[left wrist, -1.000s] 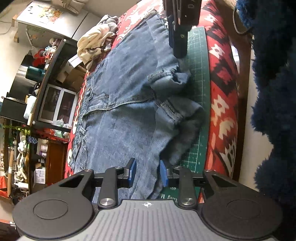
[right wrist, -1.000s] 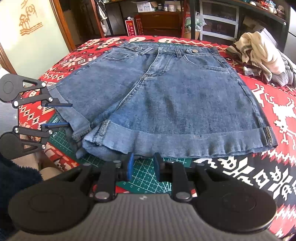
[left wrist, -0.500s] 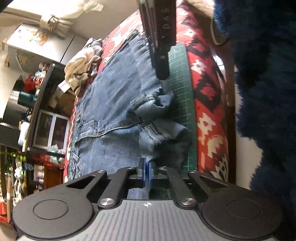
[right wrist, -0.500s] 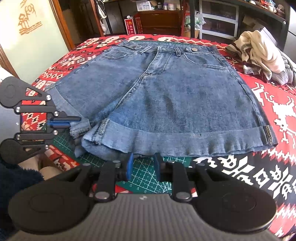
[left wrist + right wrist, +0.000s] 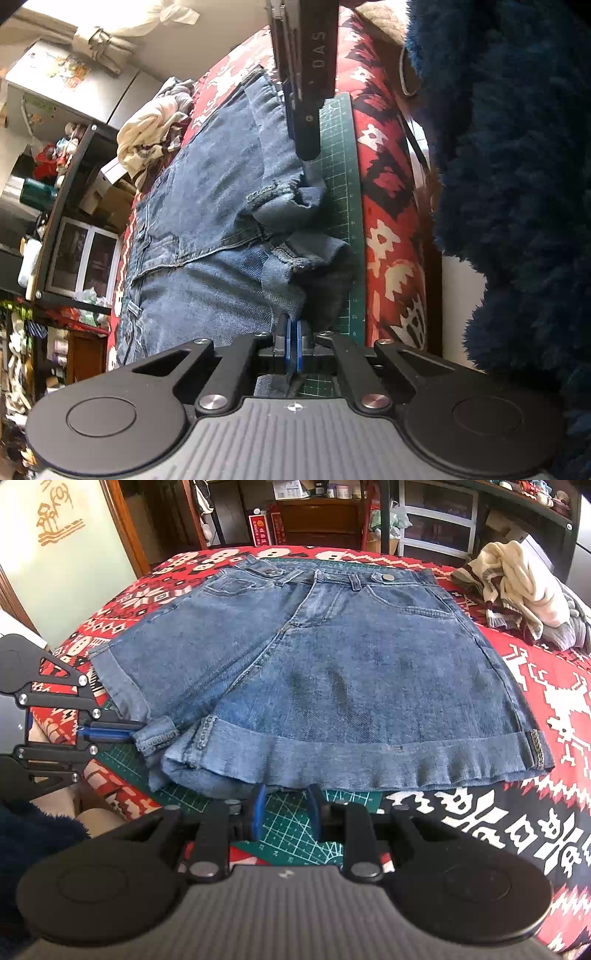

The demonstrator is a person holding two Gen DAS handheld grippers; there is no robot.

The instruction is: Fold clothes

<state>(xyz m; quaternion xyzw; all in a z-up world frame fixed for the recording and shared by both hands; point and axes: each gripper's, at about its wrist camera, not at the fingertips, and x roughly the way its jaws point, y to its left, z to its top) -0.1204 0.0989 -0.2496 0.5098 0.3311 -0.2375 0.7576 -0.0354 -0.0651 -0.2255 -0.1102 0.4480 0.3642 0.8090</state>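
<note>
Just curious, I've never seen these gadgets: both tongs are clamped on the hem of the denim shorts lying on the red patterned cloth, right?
Not quite. Only the left tongs are clamped on the denim shorts; the right tongs stand open short of the hem, as the right wrist view shows.

Blue denim shorts (image 5: 332,672) lie flat on the red patterned tabletop (image 5: 546,686); the left gripper (image 5: 129,731) pinches one cuff.
</note>
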